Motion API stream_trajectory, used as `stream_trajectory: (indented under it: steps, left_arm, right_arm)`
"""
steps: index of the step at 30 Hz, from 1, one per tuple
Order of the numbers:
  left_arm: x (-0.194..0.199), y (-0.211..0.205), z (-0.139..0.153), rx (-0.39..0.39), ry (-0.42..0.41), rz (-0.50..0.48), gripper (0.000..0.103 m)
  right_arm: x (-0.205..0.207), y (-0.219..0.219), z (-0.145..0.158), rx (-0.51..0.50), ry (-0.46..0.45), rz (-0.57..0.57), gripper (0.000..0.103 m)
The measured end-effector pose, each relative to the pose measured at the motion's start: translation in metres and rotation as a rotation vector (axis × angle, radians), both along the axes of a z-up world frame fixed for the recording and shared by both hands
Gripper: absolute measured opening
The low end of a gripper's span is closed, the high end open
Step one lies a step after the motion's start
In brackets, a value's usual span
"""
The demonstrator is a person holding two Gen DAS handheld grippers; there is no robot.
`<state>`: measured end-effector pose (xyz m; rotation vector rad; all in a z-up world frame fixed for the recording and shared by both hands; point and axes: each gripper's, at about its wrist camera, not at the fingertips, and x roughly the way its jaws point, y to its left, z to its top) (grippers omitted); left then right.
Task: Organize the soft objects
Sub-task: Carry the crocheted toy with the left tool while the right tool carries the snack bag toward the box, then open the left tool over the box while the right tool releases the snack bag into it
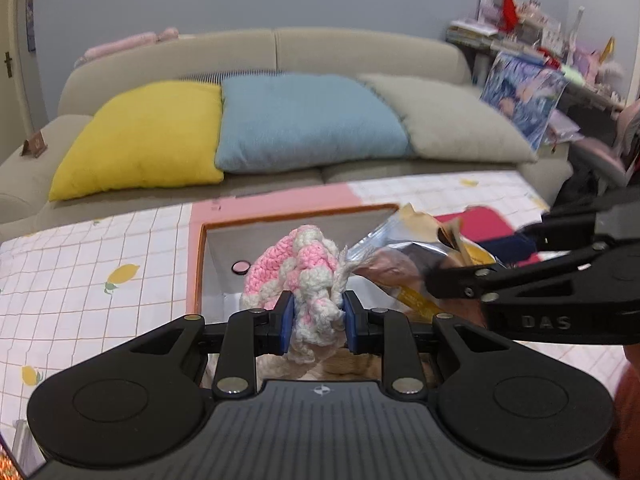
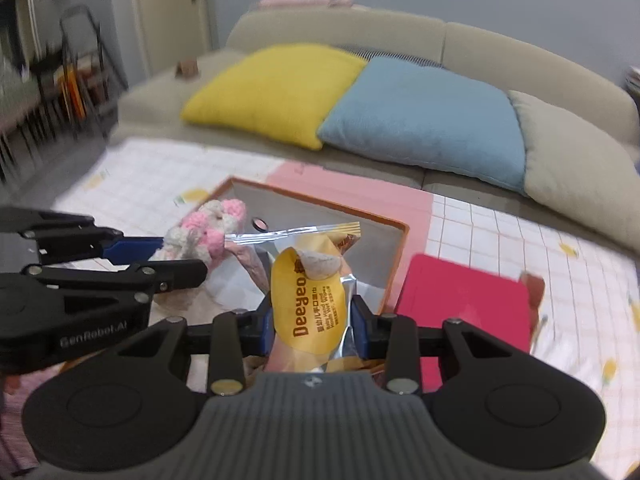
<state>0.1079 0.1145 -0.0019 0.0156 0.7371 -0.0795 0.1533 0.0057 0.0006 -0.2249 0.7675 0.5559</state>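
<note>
Two grippers are in my feeds, and both have something clamped. My left gripper (image 1: 318, 322) has its jaws nearly closed, the blue pads (image 1: 287, 322) pressing on the pink-and-white crocheted yarn piece (image 1: 298, 276), which bulges up above the fingers. My right gripper (image 2: 313, 326) has its jaws partly closed on the silver foil pack of wet wipes with a yellow "Deeyeo" label (image 2: 310, 304); the label flap is peeled and curled back at its top.

Both items hang over the open box with an orange rim and pale grey inside (image 1: 224, 256), which sits on the counter covered by a white grid-pattern cloth with lemon prints (image 1: 92, 256). In the left wrist view the wipes pack (image 1: 404, 258) is just right of the yarn piece, and I cannot tell whether they touch. From the right wrist view the left gripper (image 2: 176, 258) comes in from the left with the yarn piece (image 2: 208, 232) above the box's near-left part.

A flat red rectangular item (image 2: 464, 312) lies on the cloth just right of the box (image 2: 396, 248). Beyond the counter a beige sofa (image 1: 360, 48) carries a yellow cushion (image 1: 144, 136), a blue cushion (image 1: 308, 120) and a grey-beige cushion (image 1: 448, 120) side by side.
</note>
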Motion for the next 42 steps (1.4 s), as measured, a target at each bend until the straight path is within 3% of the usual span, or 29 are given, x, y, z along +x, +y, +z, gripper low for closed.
stream_trajectory:
  steps: [6,21,26,31,38,40,42]
  left_arm:
    - [0.037,0.019,-0.022,-0.062,0.124,0.057,0.028]
    - [0.074,0.024,-0.061,-0.021,0.309,0.071,0.029]
    - [0.075,0.027,-0.062,-0.027,0.324,0.067,0.031]
    - [0.076,0.028,-0.061,-0.027,0.329,0.063,0.037]
    - [0.069,0.030,-0.044,-0.073,0.301,0.070,0.055]
    - [0.065,0.031,-0.036,-0.076,0.272,0.084,0.065]
    - [0.059,0.032,-0.026,-0.089,0.244,0.090,0.067]
  right_arm:
    - [0.040,0.036,-0.027,-0.159,-0.002,0.049,0.036]
    - [0.077,0.066,-0.076,-0.347,0.034,0.201,0.037]
    - [0.078,0.065,-0.082,-0.349,0.031,0.224,0.039]
    - [0.075,0.059,-0.080,-0.350,0.013,0.231,0.047]
    - [0.071,0.050,-0.063,-0.331,-0.036,0.209,0.053]
    - [0.068,0.045,-0.053,-0.312,-0.056,0.200,0.054]
    - [0.062,0.037,-0.041,-0.287,-0.089,0.188,0.057]
